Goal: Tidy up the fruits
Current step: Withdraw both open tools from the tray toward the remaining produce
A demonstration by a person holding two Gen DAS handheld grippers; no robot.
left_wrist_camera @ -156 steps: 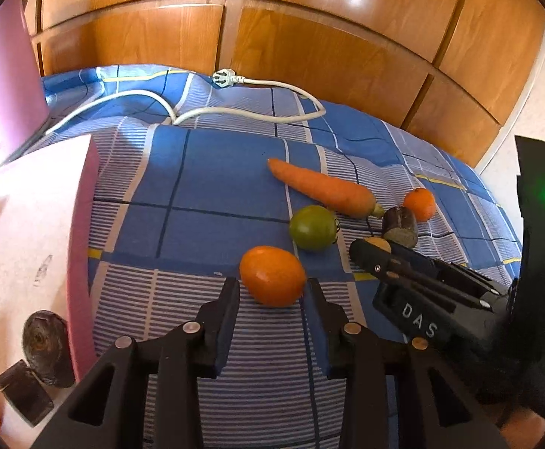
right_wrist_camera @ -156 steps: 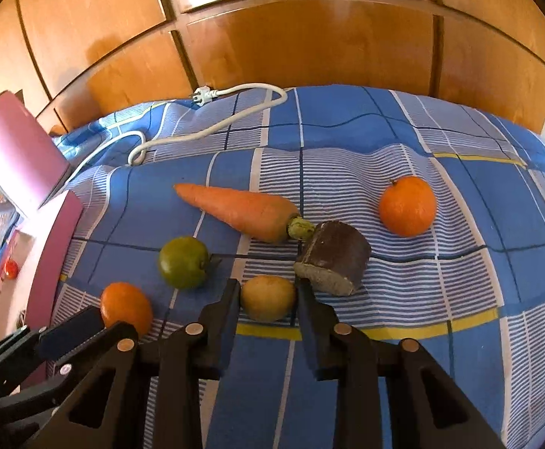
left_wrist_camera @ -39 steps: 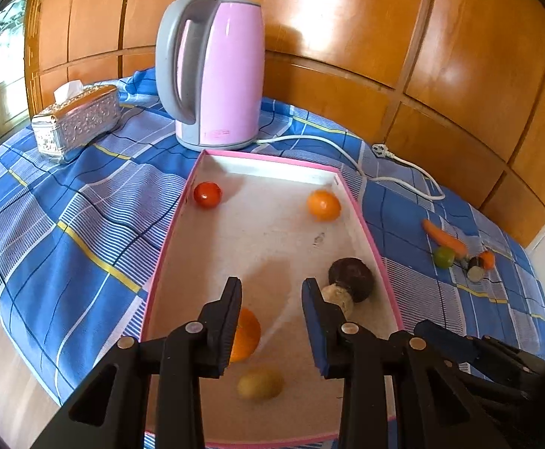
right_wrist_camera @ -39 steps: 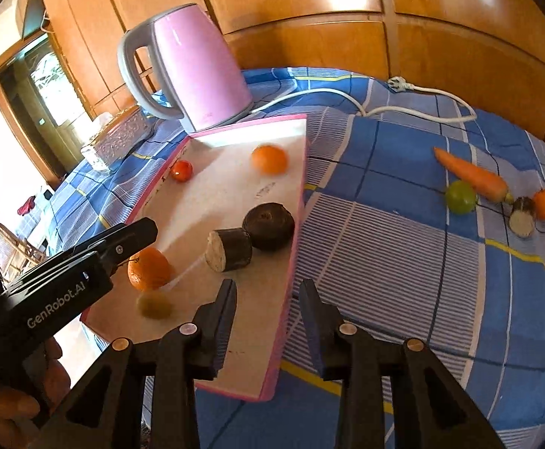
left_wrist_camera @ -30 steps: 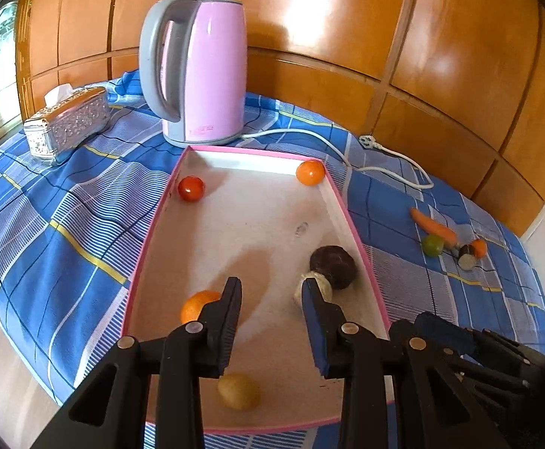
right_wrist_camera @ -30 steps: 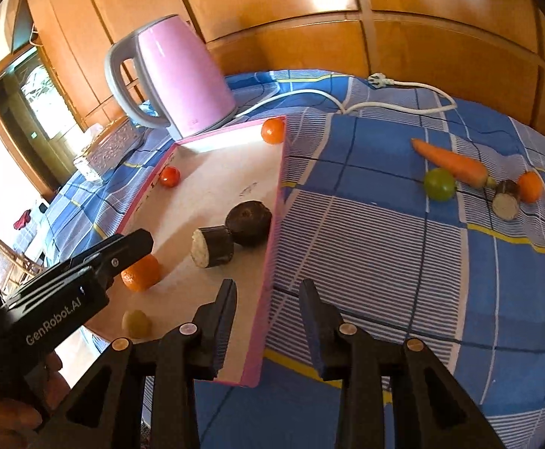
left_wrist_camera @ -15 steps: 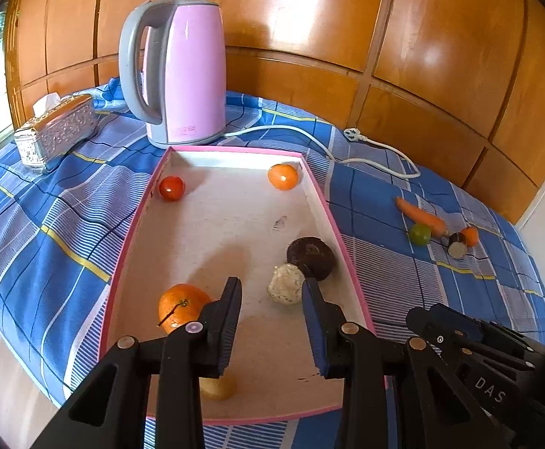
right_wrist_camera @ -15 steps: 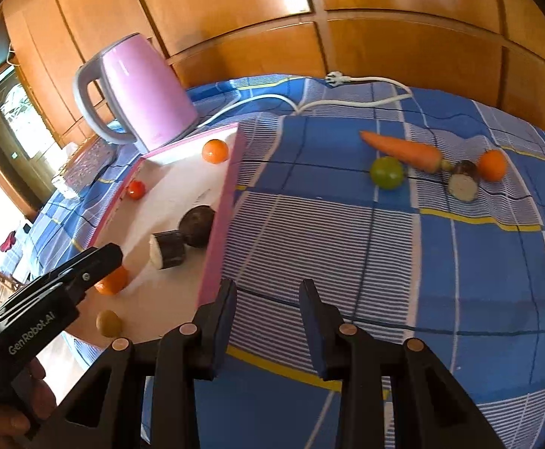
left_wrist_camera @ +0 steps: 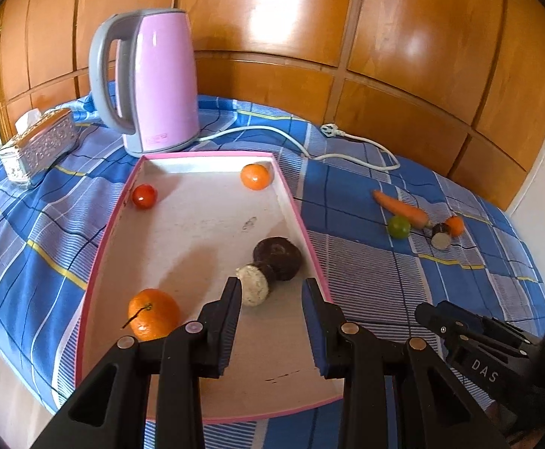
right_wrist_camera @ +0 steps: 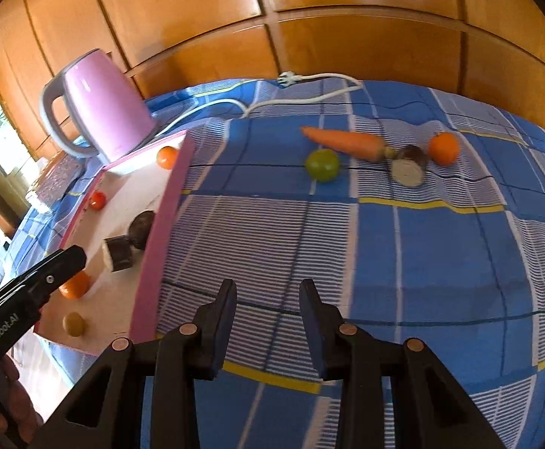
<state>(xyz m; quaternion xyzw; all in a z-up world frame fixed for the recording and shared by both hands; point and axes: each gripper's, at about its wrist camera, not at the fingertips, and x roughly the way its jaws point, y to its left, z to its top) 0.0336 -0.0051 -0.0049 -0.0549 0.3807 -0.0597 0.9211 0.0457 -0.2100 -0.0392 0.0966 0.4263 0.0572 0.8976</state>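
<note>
2 grippers, left gripper (left_wrist_camera: 272,295) over pink tray (left_wrist_camera: 100,262), right gripper (right_wrist_camera: 268,299) over blue cloth (right_wrist_camera: 403,262), both slightly apart, empty

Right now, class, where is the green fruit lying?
In the right wrist view the green fruit lies on the blue checked cloth, right of the pink tray, just below the carrot and left of the cut dark piece.

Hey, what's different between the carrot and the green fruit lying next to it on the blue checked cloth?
The carrot is orange, while the green fruit is yellowish green. The carrot is long and tapered, lying on its side with its thick end toward the cut dark piece; the green fruit is round. The carrot looks clearly longer than the green fruit is wide. Both lie on the cloth, outside the pink tray, with neither gripper near them.
</note>
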